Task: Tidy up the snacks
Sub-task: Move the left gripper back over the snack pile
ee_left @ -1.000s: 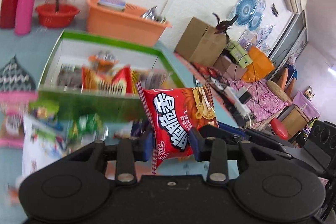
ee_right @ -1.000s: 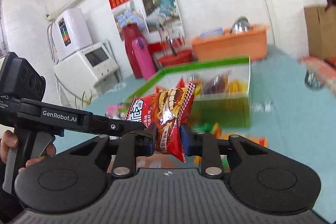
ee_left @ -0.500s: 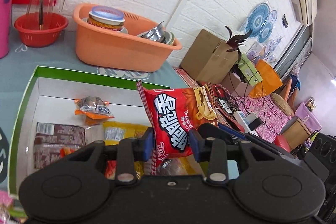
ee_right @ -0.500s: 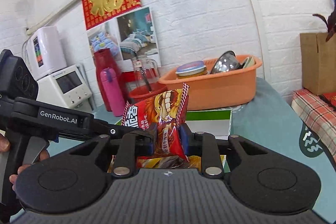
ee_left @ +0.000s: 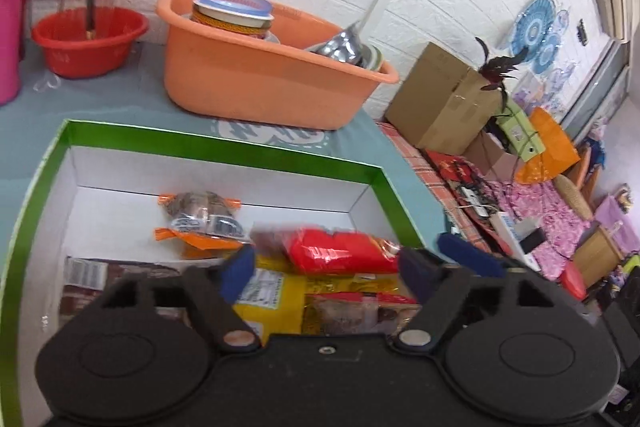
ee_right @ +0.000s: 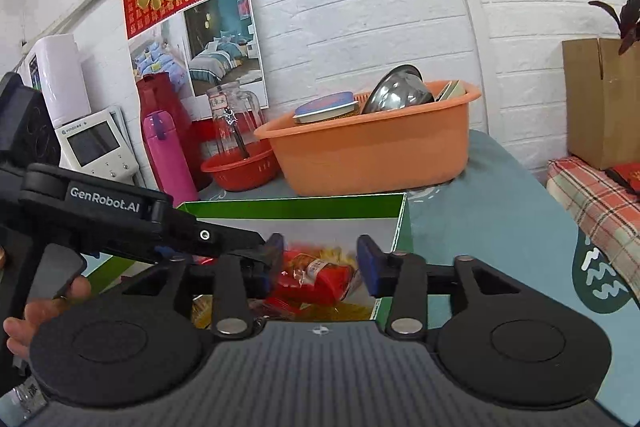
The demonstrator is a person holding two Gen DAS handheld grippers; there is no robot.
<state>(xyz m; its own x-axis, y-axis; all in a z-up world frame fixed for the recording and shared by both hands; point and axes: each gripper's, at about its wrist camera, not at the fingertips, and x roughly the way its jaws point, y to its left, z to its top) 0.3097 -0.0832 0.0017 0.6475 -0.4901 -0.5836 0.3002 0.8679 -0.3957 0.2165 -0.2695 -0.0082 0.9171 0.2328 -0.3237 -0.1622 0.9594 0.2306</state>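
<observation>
Red snack bag [ee_left: 340, 247] in box [ee_left: 224, 147], beyond spread left claw [ee_left: 326, 269]

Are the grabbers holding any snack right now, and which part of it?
No. Both the left gripper and right gripper are open, holding nothing. A red snack bag lies in the green box below.
</observation>
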